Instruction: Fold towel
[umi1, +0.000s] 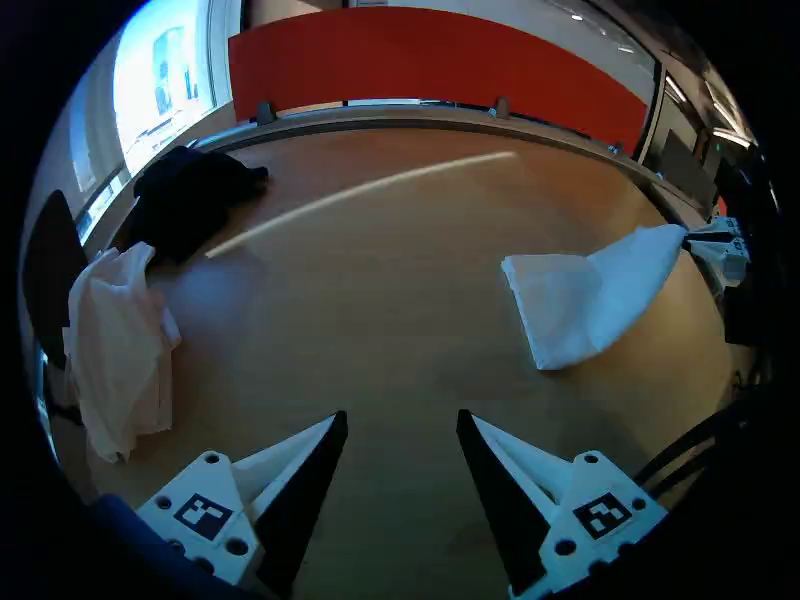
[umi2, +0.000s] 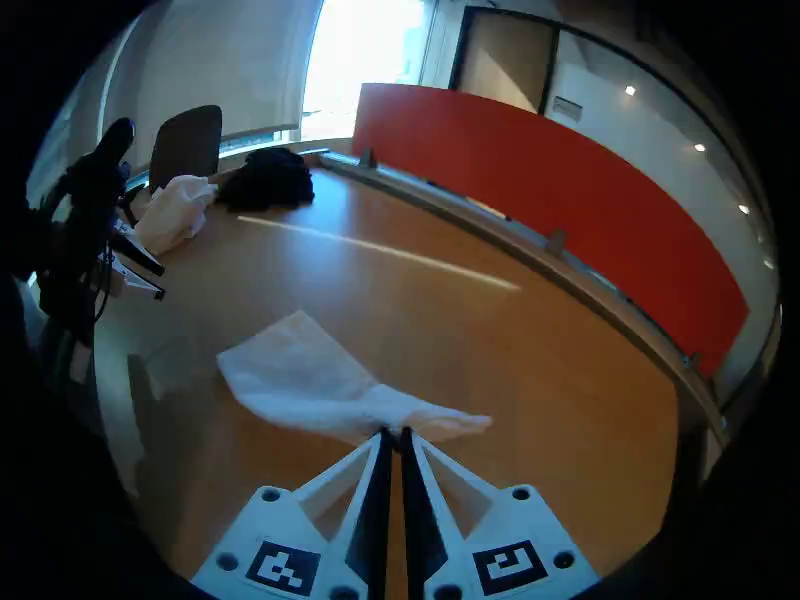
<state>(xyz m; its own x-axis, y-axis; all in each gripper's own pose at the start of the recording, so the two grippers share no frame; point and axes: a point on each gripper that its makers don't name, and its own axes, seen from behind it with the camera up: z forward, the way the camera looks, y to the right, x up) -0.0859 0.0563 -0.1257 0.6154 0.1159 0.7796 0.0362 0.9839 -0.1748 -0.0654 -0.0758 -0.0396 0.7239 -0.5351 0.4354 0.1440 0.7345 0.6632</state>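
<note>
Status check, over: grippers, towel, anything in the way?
Left gripper open, empty. Right gripper shut on towel edge, towel partly lifted. Far side of table: white cloth heap, black garment; path clear.

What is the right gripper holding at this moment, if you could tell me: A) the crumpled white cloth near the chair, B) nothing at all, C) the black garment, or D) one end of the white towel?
D: in the right gripper view the right gripper has its fingers closed together on one end of the white towel, the rest of which lies spread on the table.
</note>
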